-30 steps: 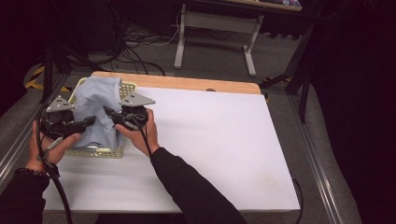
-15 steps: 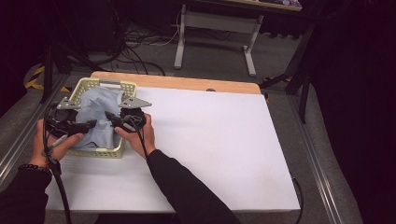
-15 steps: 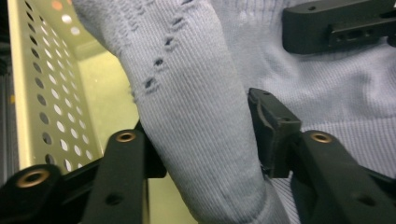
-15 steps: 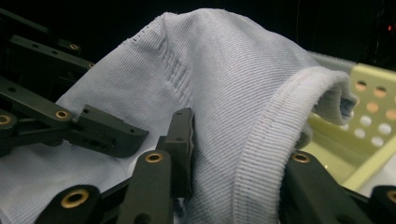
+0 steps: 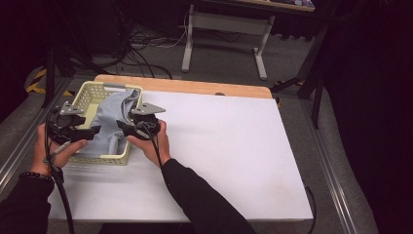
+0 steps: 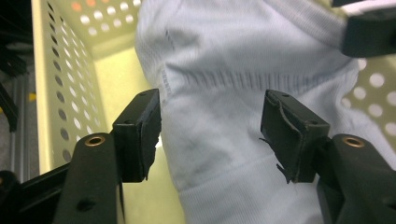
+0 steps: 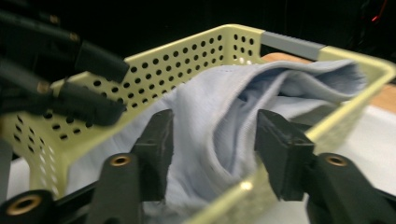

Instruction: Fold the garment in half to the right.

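With both grippers point(image 5: 97, 130) point(image 5: 122, 127) just opening off the cloth point(image 5: 109, 117), a trailing fold could snag and lift back out of the basket point(image 5: 87, 95).

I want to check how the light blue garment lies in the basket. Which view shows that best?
The high view: the garment shows whole, bunched in the yellow basket, one edge over the far rim. The right gripper view shows its folds against the basket wall from the side. The left gripper view gives a close patch of knit.
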Available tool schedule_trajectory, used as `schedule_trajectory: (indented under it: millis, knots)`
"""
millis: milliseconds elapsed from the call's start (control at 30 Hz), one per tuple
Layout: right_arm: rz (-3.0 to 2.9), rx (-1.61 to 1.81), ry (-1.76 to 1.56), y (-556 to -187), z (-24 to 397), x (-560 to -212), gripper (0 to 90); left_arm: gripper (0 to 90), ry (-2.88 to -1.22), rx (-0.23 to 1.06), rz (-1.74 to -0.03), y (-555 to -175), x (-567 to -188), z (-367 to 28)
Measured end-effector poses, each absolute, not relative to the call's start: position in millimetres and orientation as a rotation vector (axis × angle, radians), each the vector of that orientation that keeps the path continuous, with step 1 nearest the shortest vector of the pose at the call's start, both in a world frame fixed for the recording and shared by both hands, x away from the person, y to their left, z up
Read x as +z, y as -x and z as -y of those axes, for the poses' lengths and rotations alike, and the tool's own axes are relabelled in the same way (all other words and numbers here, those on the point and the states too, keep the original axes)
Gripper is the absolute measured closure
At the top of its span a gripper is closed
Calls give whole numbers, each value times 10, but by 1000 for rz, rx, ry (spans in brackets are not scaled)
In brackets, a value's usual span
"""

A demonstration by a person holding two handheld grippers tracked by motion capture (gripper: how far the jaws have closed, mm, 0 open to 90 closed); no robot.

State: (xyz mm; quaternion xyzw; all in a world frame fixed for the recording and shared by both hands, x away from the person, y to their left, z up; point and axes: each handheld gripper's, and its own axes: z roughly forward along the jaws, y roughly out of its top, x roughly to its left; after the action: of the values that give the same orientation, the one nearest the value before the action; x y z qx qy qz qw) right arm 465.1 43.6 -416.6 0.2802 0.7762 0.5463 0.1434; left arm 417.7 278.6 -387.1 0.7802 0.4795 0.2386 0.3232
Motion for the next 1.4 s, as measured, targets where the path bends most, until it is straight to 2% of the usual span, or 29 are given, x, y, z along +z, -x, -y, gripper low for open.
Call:
schedule_trajectory:
  millis: [233, 433, 467, 633, 700, 900, 1033, 1400]
  knots:
    - [-2209, 1495, -684, -4431, -19, -4043, 410, 664, -2028, 675, -1223, -4278, -3844, -2671]
    - [-2187, 1465, -625, -4182, 471, -4045, 399, 675, -2012, 682, -1236, -4470, -3841, -2566]
    - [-2189, 1436, -612, -4083, 678, -4084, 396, 673, -2032, 669, -1235, -4557, -3857, -2499]
    - [-2203, 1370, -581, -3884, 1077, -4157, 387, 659, -2096, 690, -1240, -4718, -3893, -2351]
    - [-2210, 1323, -583, -3716, 1429, -4240, 380, 653, -2123, 682, -1244, -4788, -3910, -2301]
    - [-2216, 1250, -641, -3496, 1926, -4316, 363, 658, -2238, 654, -1229, -4957, -4016, -2155]
    - [-2209, 1214, -657, -3349, 2146, -4338, 358, 657, -2302, 635, -1207, -4968, -4059, -2086]
    - [-2212, 1172, -660, -3152, 2330, -4345, 338, 669, -2369, 582, -1217, -5011, -4179, -2044]
